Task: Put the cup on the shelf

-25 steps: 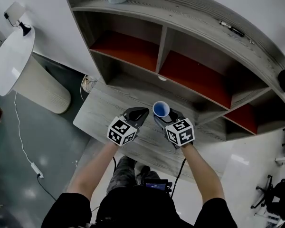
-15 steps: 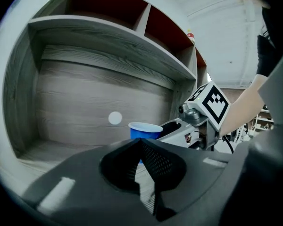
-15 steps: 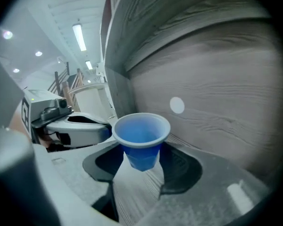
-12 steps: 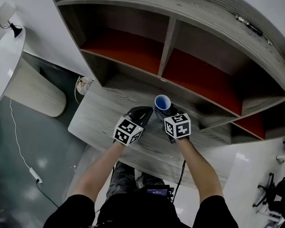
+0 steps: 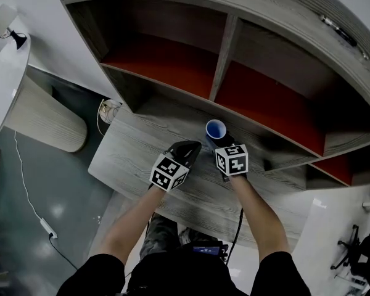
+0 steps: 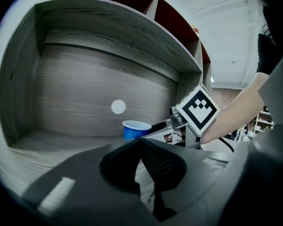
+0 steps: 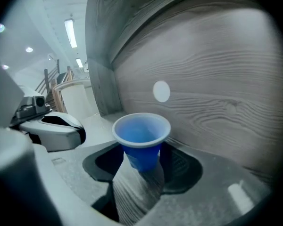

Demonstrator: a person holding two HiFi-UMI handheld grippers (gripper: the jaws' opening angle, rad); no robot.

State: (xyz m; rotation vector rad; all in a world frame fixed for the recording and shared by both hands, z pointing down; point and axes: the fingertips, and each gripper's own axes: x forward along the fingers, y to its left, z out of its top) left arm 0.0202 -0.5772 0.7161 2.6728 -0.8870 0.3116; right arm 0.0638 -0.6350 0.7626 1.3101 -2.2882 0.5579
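A blue cup (image 5: 215, 129) stands upright between the jaws of my right gripper (image 5: 217, 139), which is shut on it. The cup is at the mouth of the lowest opening of the grey wooden shelf unit (image 5: 228, 48), just above the grey board (image 5: 135, 156). In the right gripper view the cup (image 7: 142, 135) is empty, with the wood-grain back panel close behind it. Whether its base touches the board I cannot tell. My left gripper (image 5: 189, 147) is beside it on the left, shut and empty. The left gripper view shows the cup (image 6: 136, 129) beyond my closed jaw tips (image 6: 141, 140).
The shelf's upper compartments have red floors (image 5: 166, 63). A white round sticker (image 7: 161, 91) marks the back panel behind the cup. At left stand a white round table (image 5: 3, 73), its beige base (image 5: 52, 119) and a cable (image 5: 31, 196) across the floor.
Both grippers have moved forward and down toward the shelf's lowest opening, the cup carried along in the right one. The shelf now fills more of the head view.
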